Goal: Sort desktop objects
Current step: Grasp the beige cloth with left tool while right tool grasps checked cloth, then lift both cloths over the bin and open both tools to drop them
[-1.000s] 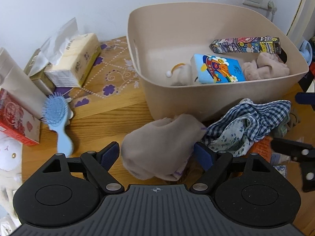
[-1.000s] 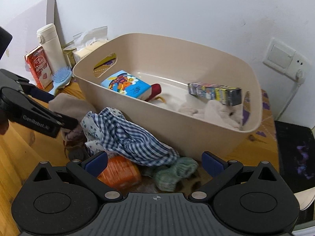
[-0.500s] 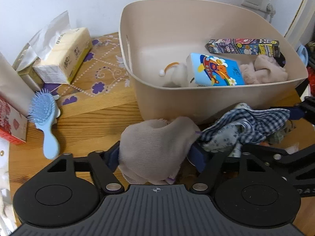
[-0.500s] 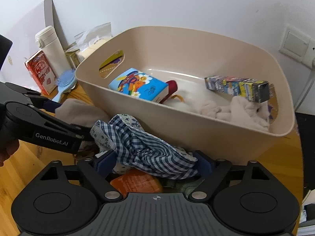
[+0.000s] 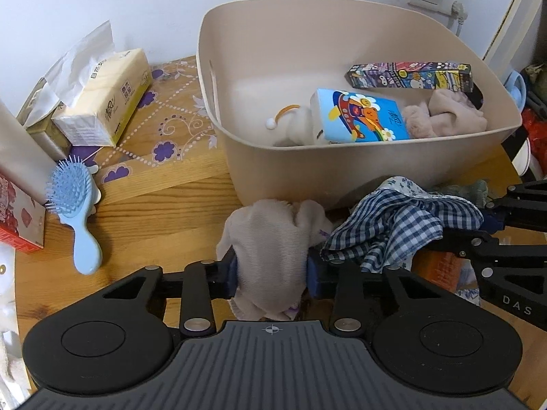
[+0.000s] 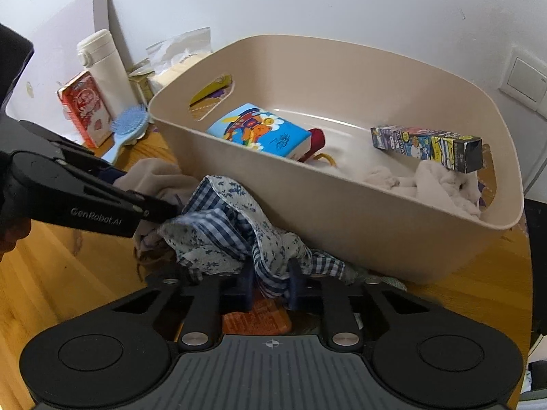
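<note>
Now both cloths lie on the desk [image 5: 143,225] against the near wall of the beige tub [image 5: 342,177], which is straight ahead. My left hand-held gripper [image 5: 271,270] is closing on the beige cloth [image 5: 273,239]; my right hand-held gripper [image 6: 271,285] pinches the checked cloth [image 6: 218,225].

1. Bin [image 5: 266,174]: plain beige.
2. Sock [image 5: 270,249]: pale beige-grey, fine ribbing.
3. Cloth [image 6: 225,225]: navy-and-white check, with a white side strewn with small blue flowers.
4. Brush [image 5: 73,201]: light blue.
5. Tissue pack [image 5: 359,116] in the bin: bright blue with a red cartoon plane and a white daisy.
6. Long box [image 5: 410,75]: dark, crowded with many-coloured cartoon figures.
7. Table [image 5: 154,218]: honey wood grain.
8. Mat [image 5: 164,119]: tan with purple flowers and white dotted lines.
9. Flask [image 6: 102,65]: cream.
10. Carton [image 6: 85,106]: red and white.
11. Packet [image 6: 256,317]: orange.
12. Pads [image 5: 312,273]: dark blue on black arms.
</note>
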Demonstrator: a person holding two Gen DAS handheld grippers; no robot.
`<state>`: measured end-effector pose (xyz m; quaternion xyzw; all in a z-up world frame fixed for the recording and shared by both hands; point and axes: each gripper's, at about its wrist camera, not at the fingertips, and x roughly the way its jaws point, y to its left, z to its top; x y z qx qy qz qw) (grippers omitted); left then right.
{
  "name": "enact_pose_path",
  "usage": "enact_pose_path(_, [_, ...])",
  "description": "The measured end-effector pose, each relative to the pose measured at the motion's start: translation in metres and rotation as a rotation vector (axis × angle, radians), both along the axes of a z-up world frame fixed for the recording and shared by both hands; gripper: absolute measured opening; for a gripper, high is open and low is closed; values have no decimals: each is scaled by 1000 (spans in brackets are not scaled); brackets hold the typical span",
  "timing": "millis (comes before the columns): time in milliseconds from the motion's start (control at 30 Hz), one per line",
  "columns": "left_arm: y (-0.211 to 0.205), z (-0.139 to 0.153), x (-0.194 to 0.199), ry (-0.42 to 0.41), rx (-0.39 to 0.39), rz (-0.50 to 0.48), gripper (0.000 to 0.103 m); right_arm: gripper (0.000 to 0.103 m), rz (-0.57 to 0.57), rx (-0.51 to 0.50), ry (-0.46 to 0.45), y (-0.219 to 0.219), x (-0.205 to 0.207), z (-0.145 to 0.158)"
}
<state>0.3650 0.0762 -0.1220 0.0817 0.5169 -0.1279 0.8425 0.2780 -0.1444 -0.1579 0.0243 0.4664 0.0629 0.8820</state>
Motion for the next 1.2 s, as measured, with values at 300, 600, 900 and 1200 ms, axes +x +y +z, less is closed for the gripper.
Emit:
enact_pose_path(300, [6,11,-16,-26,-17,13,35,12,-6,-6,-50,-1,-23,13])
enact_pose_path(600, [8,33,-35,-69,-37,-4,34,12,-27,-15,-113,-9,-50,33])
enact_pose_path(900, [7,49,-50,-106,-49,-19,34,12,-65,-28,-175,-24,-80,57])
enact_pose_path(1200, [8,67,-59,-131,-55,-18,34,12,-118,-35,-229,-43,-103,74])
